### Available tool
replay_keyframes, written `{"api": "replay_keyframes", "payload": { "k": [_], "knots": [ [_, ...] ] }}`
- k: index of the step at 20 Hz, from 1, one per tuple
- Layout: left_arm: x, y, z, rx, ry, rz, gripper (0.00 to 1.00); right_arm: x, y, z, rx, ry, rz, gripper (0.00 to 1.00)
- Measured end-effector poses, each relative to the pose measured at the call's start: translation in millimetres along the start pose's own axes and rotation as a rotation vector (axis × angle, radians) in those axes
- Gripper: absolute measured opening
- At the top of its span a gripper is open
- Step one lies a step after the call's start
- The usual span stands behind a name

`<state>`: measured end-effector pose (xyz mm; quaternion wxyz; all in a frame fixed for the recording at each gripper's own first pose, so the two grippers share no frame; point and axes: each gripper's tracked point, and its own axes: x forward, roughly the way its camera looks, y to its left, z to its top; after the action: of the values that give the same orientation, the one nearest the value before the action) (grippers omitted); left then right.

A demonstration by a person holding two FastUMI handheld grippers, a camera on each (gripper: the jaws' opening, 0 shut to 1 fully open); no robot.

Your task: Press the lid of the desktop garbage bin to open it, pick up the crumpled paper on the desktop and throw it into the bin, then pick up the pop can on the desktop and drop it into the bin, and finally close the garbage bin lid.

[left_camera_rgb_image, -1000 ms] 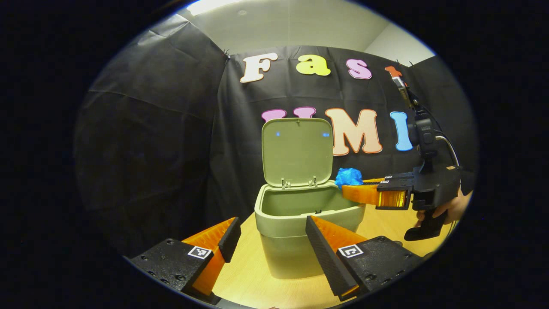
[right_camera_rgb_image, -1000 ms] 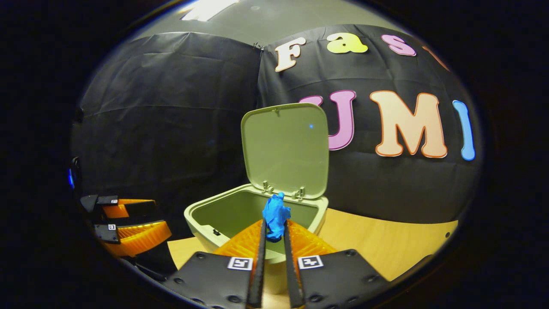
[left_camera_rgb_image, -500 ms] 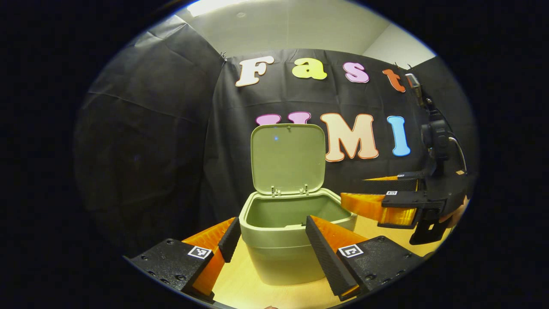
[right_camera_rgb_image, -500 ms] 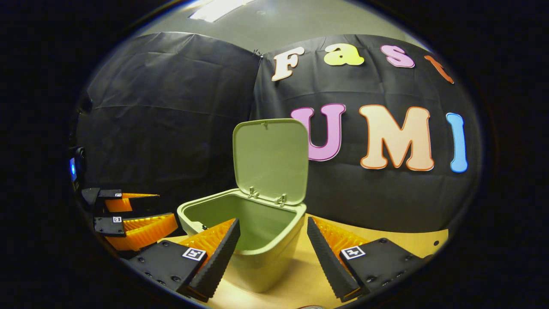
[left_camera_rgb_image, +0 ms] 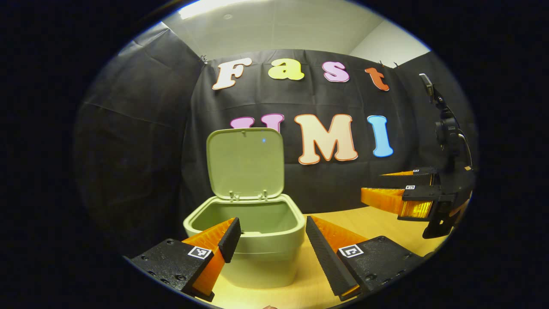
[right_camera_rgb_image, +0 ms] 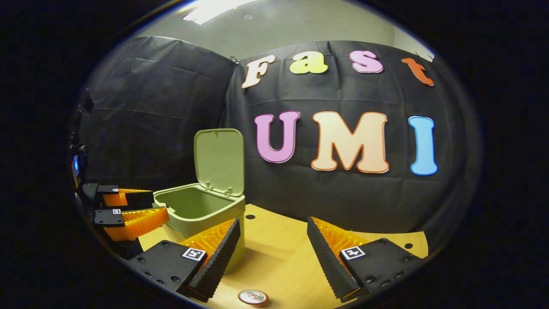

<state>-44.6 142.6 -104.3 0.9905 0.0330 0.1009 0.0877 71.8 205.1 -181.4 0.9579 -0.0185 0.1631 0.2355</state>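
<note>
Now the right gripper [right_camera_rgb_image: 272, 244] has let go of the blue paper wad, its jaws wide over the silver-topped pop can [right_camera_rgb_image: 253, 297]; beside it the sage-green plastic bin [right_camera_rgb_image: 199, 210] stands open, left gripper [left_camera_rgb_image: 270, 240] wide too.

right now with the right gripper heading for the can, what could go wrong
1. The can stands upright at the very bottom edge of the right gripper view, below the open right gripper; a low approach may tip it.
2. The bin sits just left of that gripper; a swing could bump it.
3. The lid stands upright and open; a knock while dropping could shut it.
</note>
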Motion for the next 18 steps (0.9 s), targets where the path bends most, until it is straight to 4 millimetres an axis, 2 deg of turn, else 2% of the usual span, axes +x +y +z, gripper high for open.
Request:
{"api": "replay_keyframes", "payload": {
  "k": [4,8,10,11,12,18],
  "knots": [
    [6,-46,-14,0.029,0.035,-0.069,0.93,-32,-58,-2,0.005,0.010,-0.083,0.98],
    [9,-91,-38,0.036,0.077,-0.143,0.92,-64,-109,-13,0.020,0.027,-0.165,0.98],
    [10,-108,-52,0.038,0.106,-0.167,0.95,-78,-127,-20,0.027,0.044,-0.193,0.98],
    [9,-116,-61,0.034,0.123,-0.180,1.00,-85,-135,-27,0.024,0.057,-0.208,0.98],
    [10,-124,-67,0.028,0.140,-0.189,0.96,-93,-142,-33,0.022,0.073,-0.218,0.98],
    [11,-153,-112,0.022,0.225,-0.213,0.96,-129,-167,-61,0.048,0.145,-0.260,0.98]
  ]
}}
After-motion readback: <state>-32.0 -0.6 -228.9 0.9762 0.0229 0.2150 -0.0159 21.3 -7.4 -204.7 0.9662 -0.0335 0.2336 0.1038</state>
